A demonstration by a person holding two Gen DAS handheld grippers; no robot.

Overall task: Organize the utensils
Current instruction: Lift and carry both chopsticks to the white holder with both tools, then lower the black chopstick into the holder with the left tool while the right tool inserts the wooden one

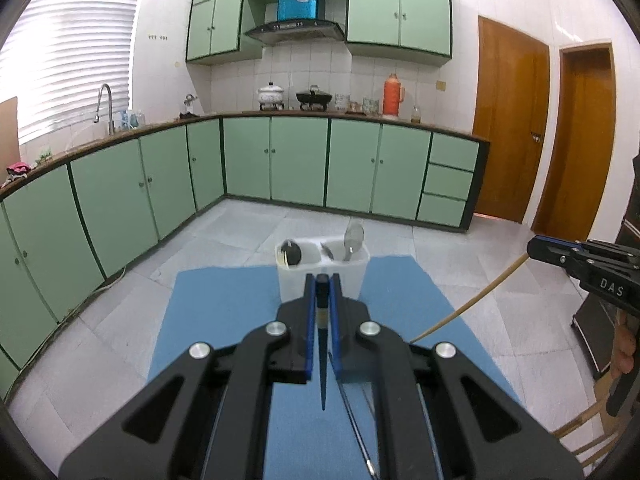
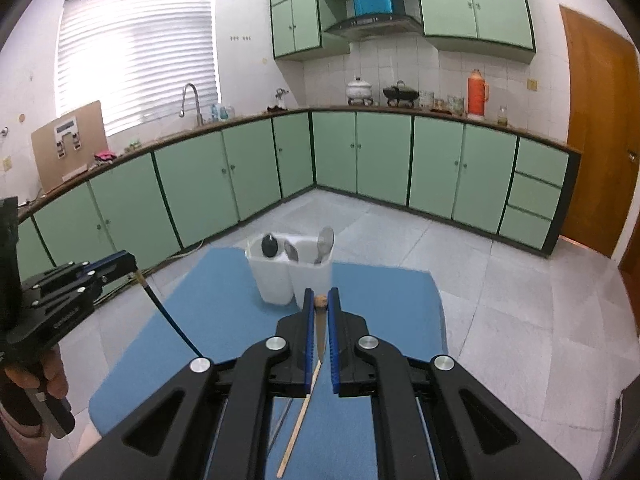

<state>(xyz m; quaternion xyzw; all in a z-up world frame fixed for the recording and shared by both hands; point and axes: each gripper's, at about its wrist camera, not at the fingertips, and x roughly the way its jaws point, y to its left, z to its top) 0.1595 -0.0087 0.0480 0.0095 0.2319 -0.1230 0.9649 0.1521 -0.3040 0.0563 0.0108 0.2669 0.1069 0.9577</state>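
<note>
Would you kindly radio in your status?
Left gripper shut on black chopstick. Right gripper shut on wooden chopstick. Utensil holder ahead, path clear.

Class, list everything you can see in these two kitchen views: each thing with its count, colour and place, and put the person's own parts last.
Mat: one, blue, on the tiled floor.
Utensil holder: one, white, two compartments, on the mat.
Utensils in holder: several, black and silver.
Dark chopstick: one, between the left gripper's jaws.
Wooden chopstick: one, tan, between the right gripper's jaws.
Thermos: one, orange, on the counter.
Cabinets: many, green.
Doors: two, brown.
Left gripper: black, blue pads.
Right gripper: same.
</note>
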